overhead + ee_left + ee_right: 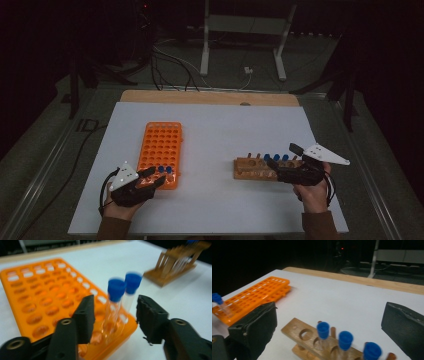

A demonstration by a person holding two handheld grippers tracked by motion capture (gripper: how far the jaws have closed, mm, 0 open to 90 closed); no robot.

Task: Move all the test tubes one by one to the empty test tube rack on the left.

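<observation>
Two tools, both spread wide and holding nothing. Left tool (113,315) brackets two blue-capped tubes (116,307) at the orange rack's (37,297) near corner; best to pick one, centre it, squeeze below the cap. Right tool (329,325) hangs over tubes in the wooden rack (312,340) on the white surface (215,130). No readable writing anywhere.

The white table (210,135) lies bare between the orange rack (161,150) and the wooden rack (255,168) — a wide lane running from 6 to 12 o'clock. Two blue-capped tubes (115,302) stand upright at the orange rack's near right corner, between the parted jaws of the left gripper (113,317). At 3 o'clock, capped tubes (344,340) rise from the wooden rack — the right gripper (329,322) straddles them, jaws wide.
</observation>
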